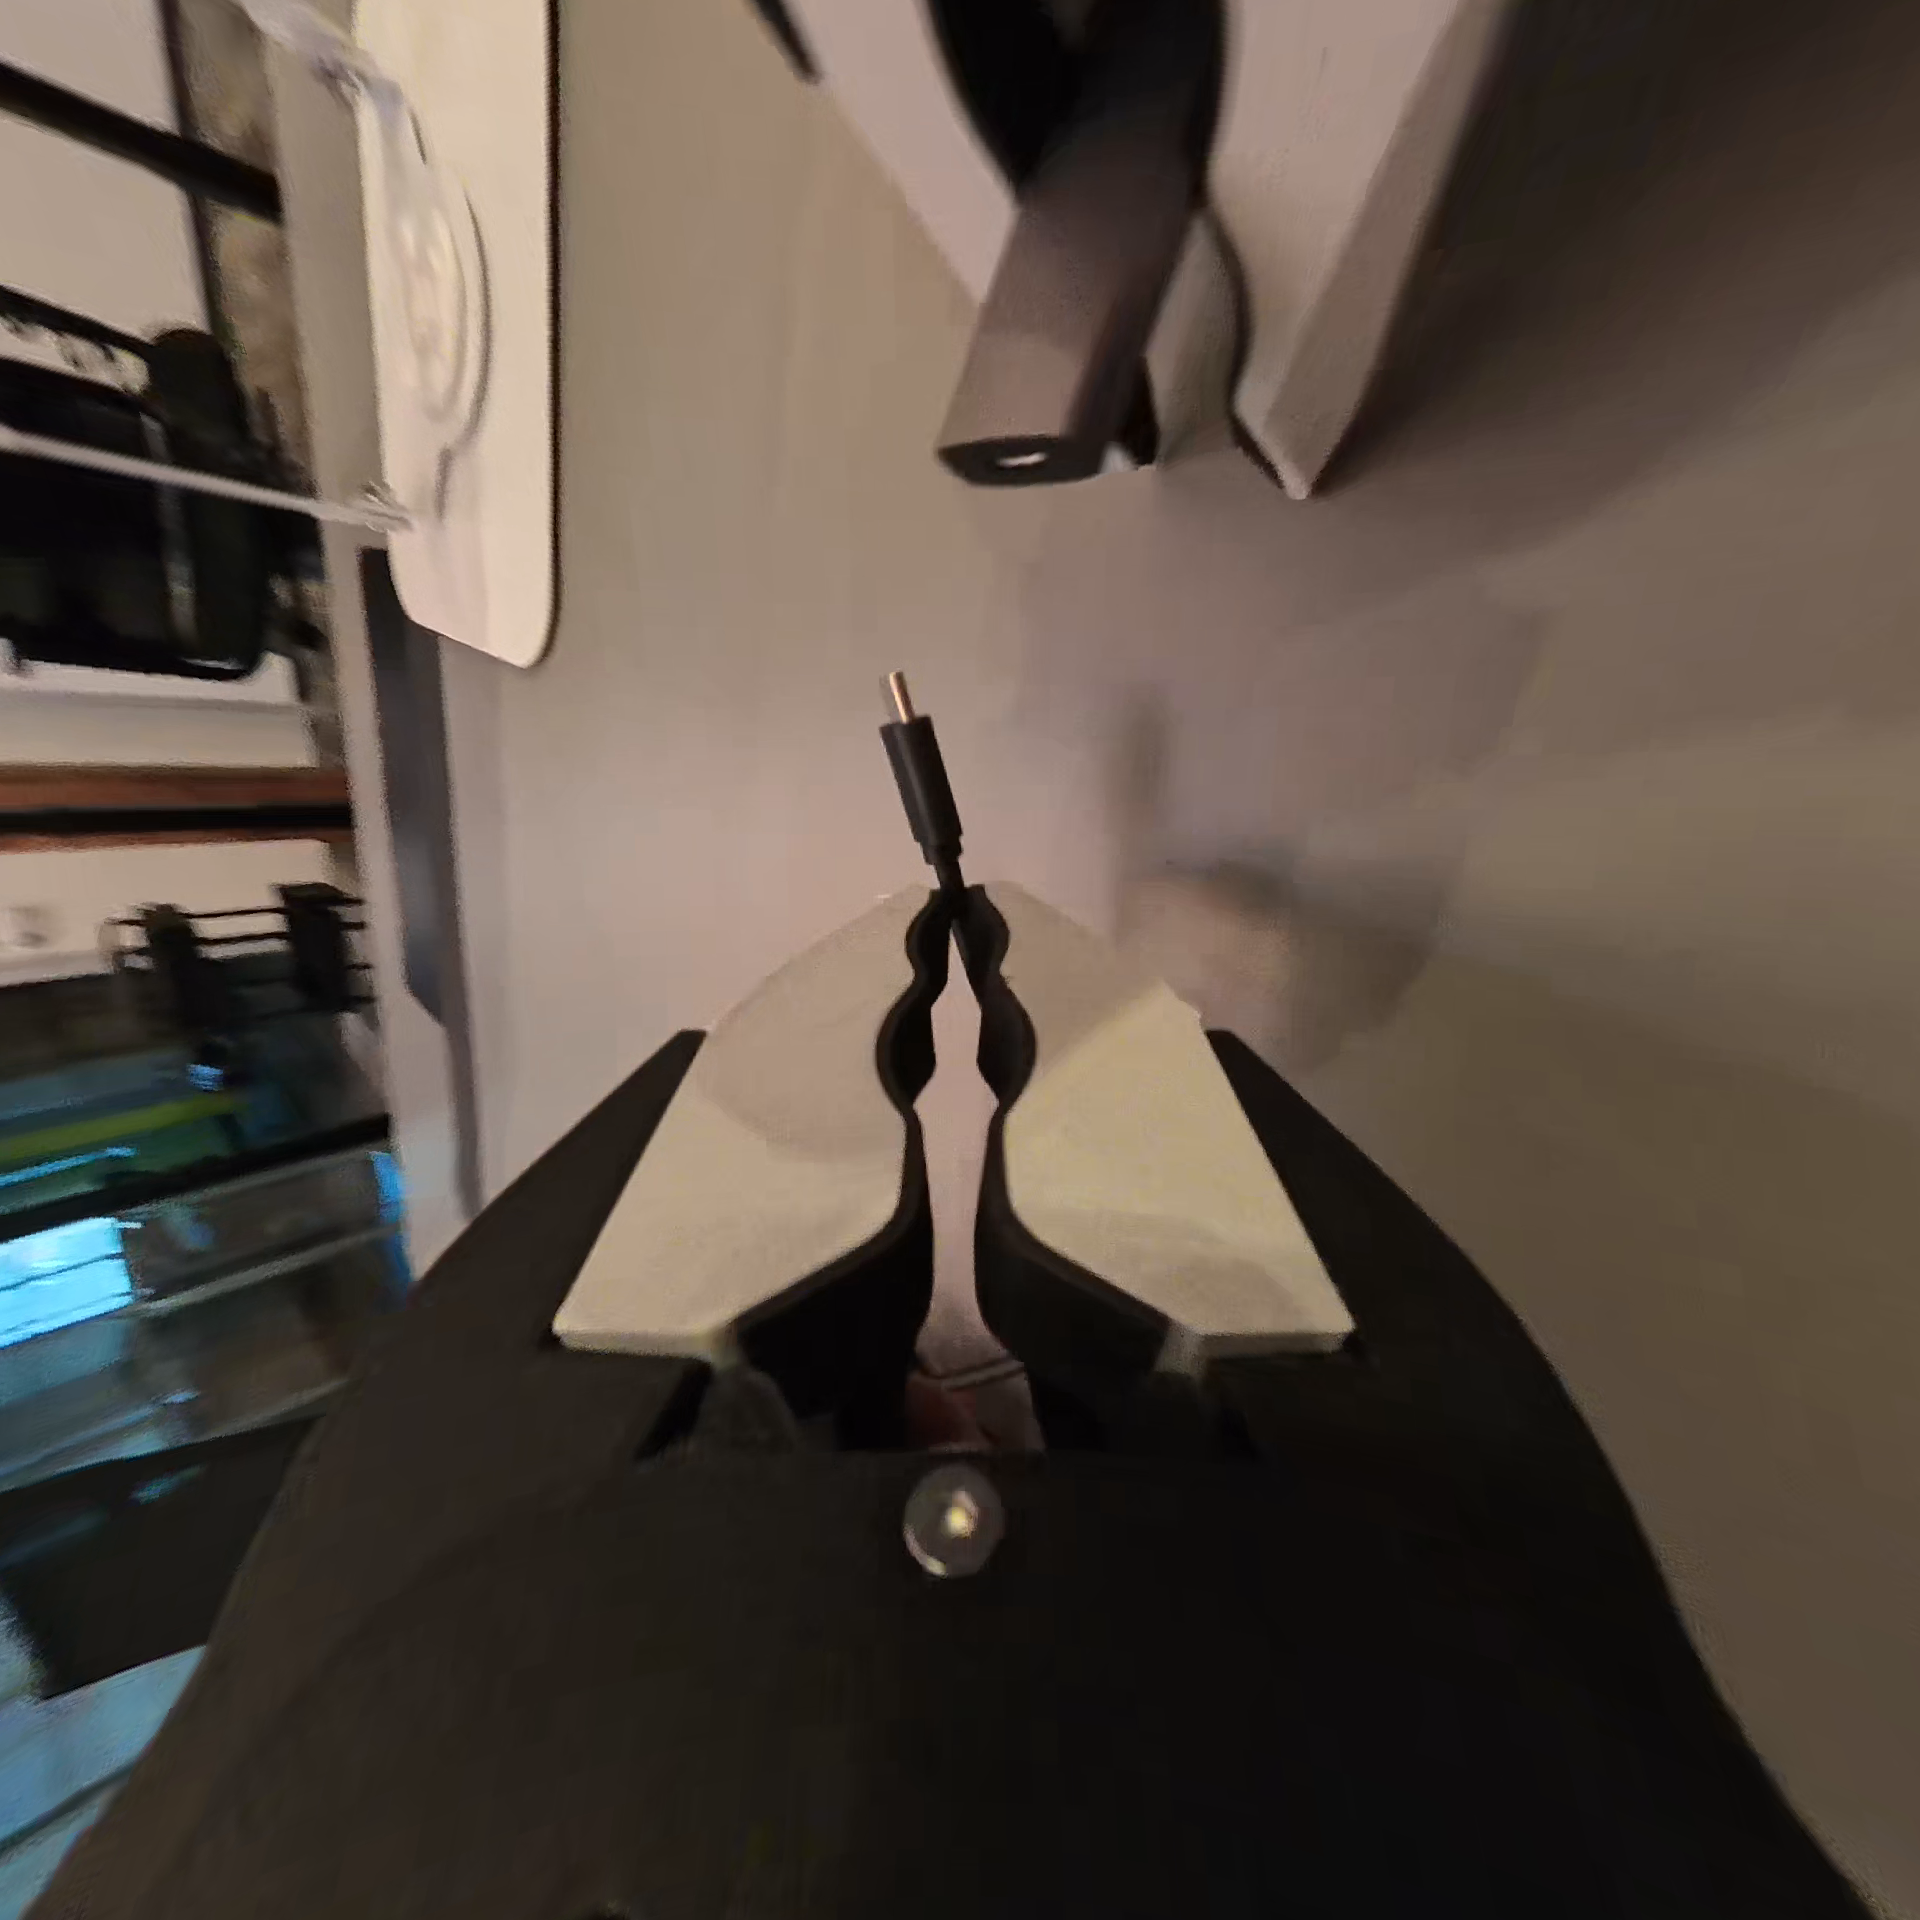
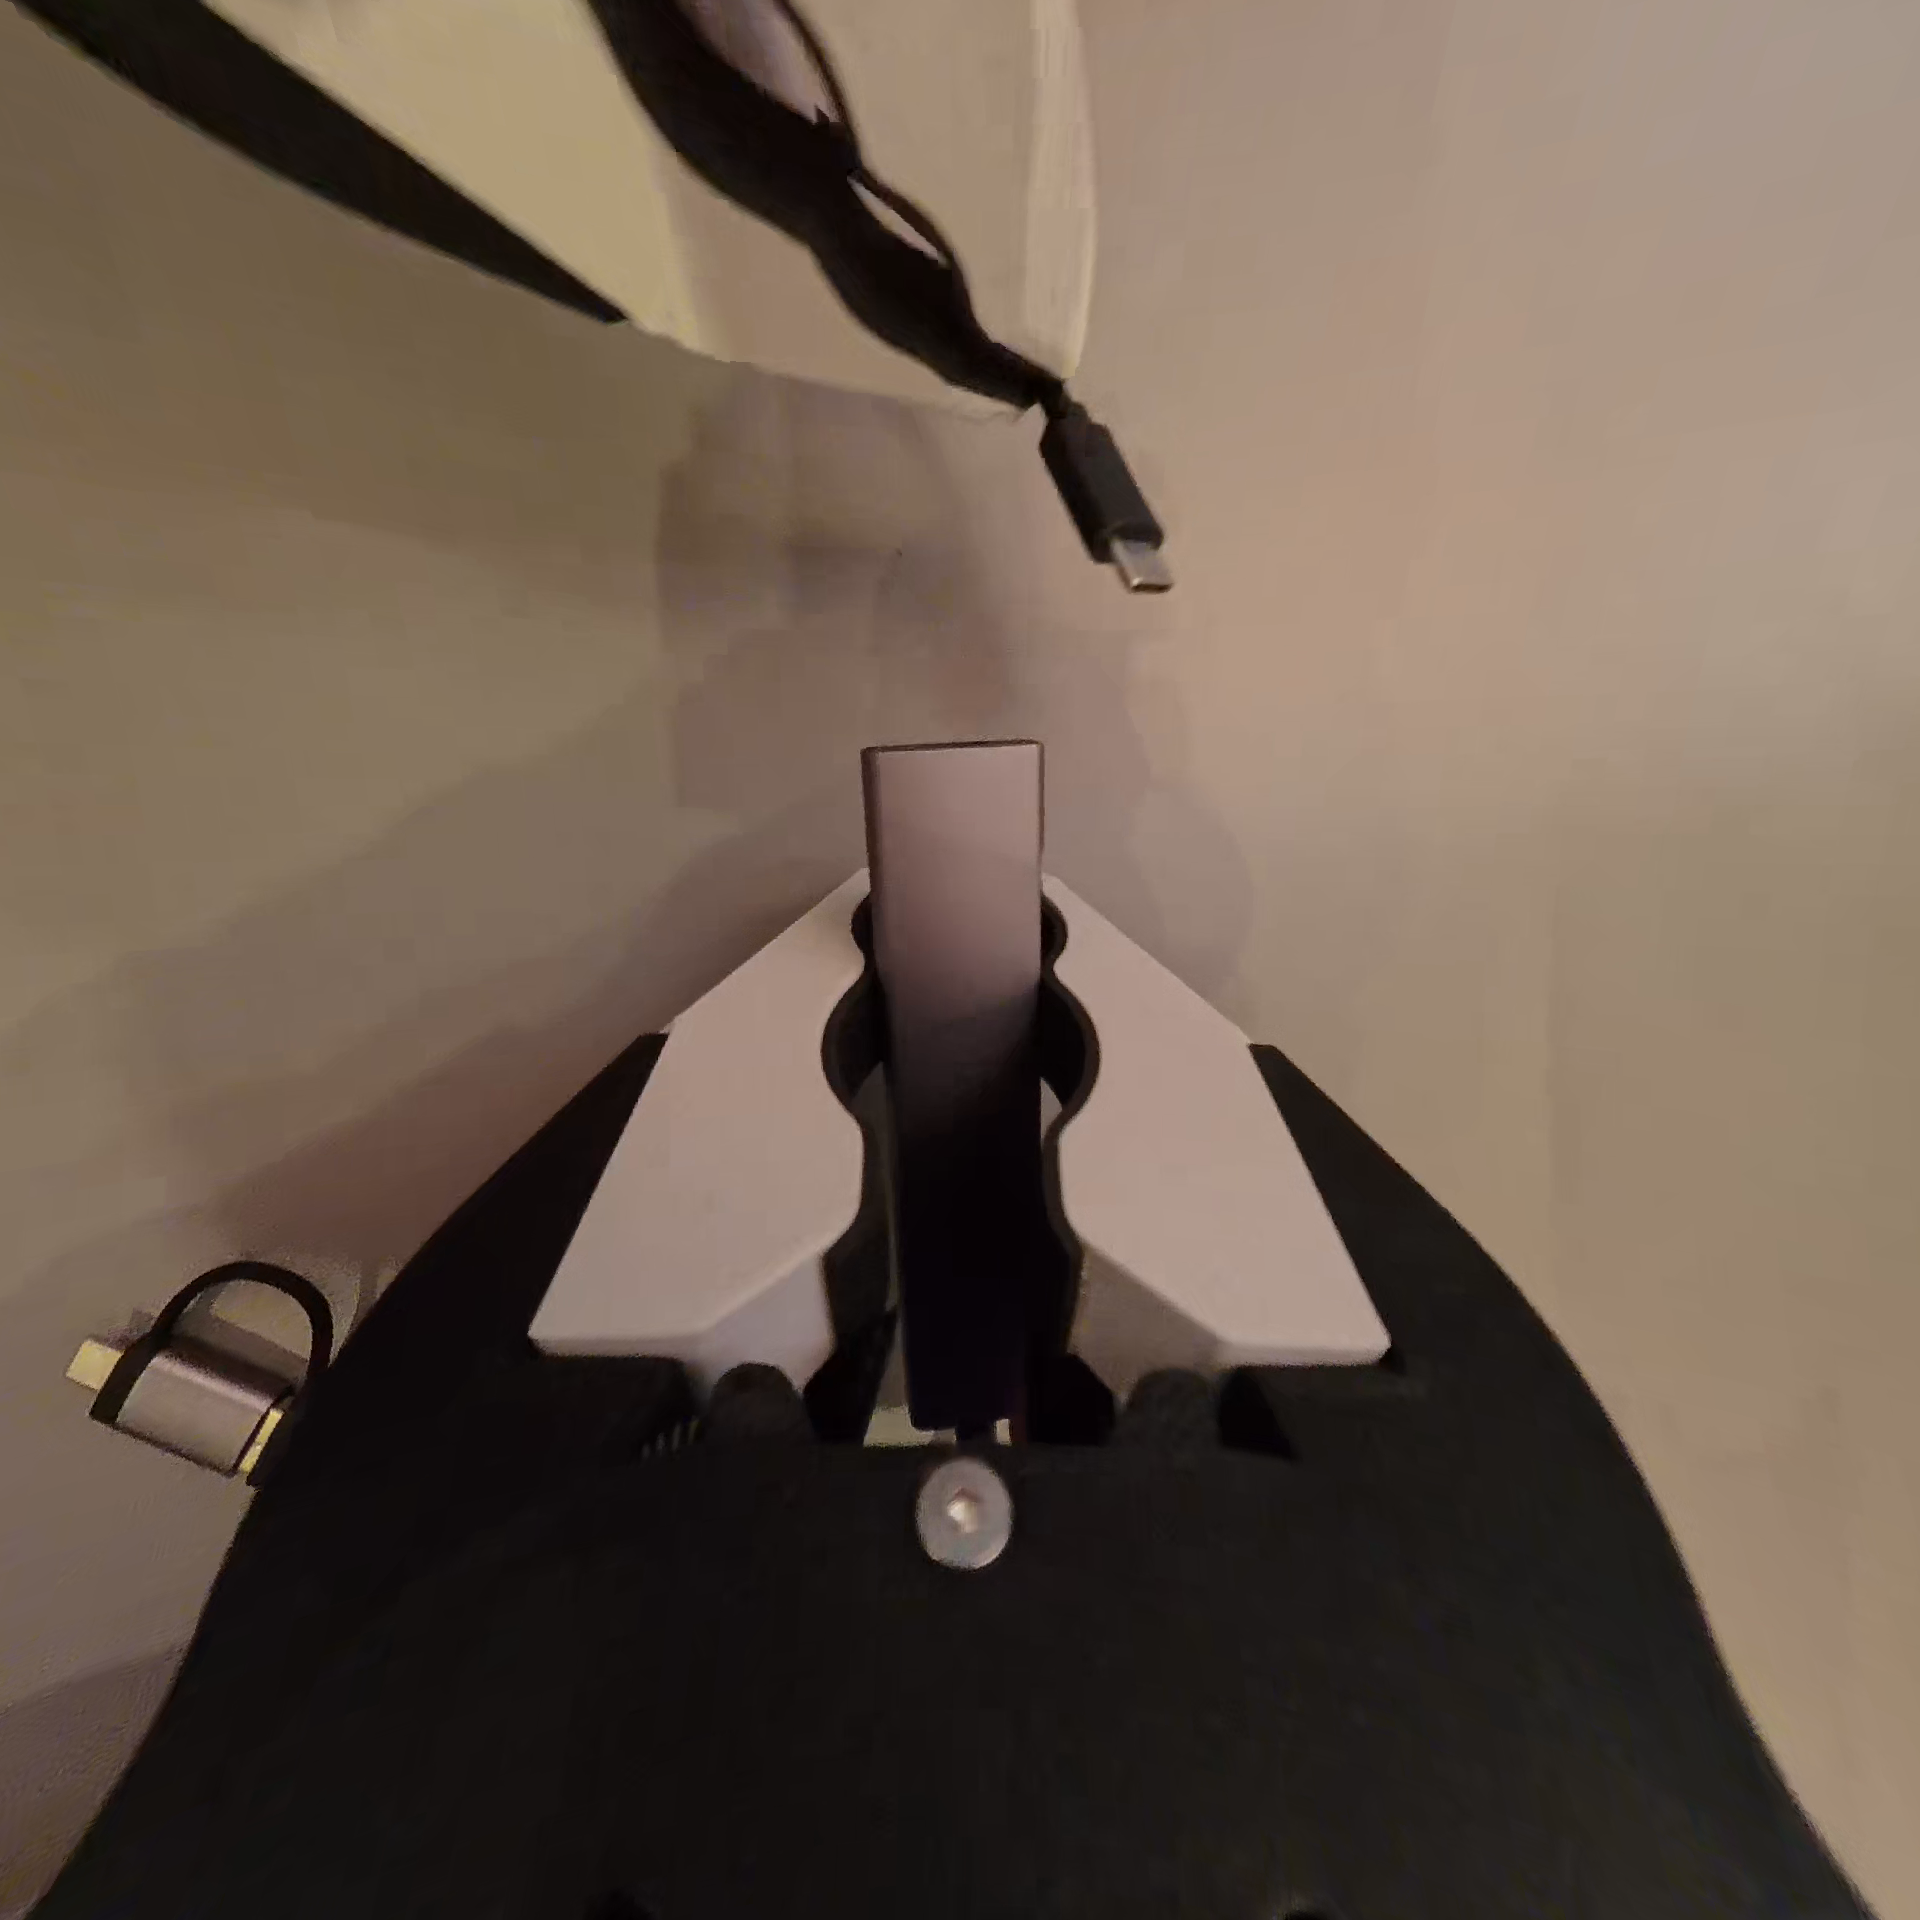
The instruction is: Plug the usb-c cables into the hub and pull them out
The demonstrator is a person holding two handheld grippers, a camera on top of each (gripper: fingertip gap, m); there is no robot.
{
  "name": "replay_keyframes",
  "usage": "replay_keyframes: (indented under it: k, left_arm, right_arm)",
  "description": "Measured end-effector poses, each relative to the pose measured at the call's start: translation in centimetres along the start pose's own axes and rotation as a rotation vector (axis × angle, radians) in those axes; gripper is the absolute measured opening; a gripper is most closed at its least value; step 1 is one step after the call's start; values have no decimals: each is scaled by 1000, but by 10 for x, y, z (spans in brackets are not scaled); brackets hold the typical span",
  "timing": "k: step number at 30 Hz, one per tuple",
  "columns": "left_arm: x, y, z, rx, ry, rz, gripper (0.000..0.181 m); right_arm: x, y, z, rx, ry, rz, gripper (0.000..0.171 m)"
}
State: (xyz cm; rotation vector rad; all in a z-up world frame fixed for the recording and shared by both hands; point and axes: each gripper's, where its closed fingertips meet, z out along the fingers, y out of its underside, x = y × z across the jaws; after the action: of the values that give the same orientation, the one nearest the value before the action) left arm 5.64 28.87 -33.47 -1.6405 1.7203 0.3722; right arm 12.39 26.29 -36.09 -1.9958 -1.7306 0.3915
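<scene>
My left gripper point(image 1: 951, 902) is shut on the thin black usb-c cable just behind its plug point(image 1: 920, 779), which sticks out past the fingertips with its metal tip forward. My right gripper point(image 2: 956, 914) is shut on the grey hub point(image 2: 954, 883), a flat bar that pokes out between the pads. In the left wrist view the hub point(image 1: 1070, 343) is at the upper right in the right gripper point(image 1: 1195, 416), its end port facing the plug, a gap between them. In the right wrist view the plug point(image 2: 1107, 499) hangs from the left gripper point(image 2: 1023, 400) above the hub.
Both grippers are held above a pale tabletop point(image 2: 1507, 727). A small grey adapter on a black loop point(image 2: 192, 1392) lies at the lower left of the right wrist view. A white pad point(image 1: 468, 343) and dark shelving point(image 1: 135, 540) show at the left of the left wrist view. The gap from one gripper's tips to the other's is roughly 8 cm.
</scene>
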Motion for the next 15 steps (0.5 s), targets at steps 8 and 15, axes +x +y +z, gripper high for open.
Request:
replay_keyframes:
  k: [8,15]
  left_arm:
    - [16,-9,-9,21,-145,177,3]
    - [23,-11,-8,35,-150,182,2]
  right_arm:
    - [-3,-7,4,42,-5,23,22]
    - [-8,-10,5,61,-18,28,27]
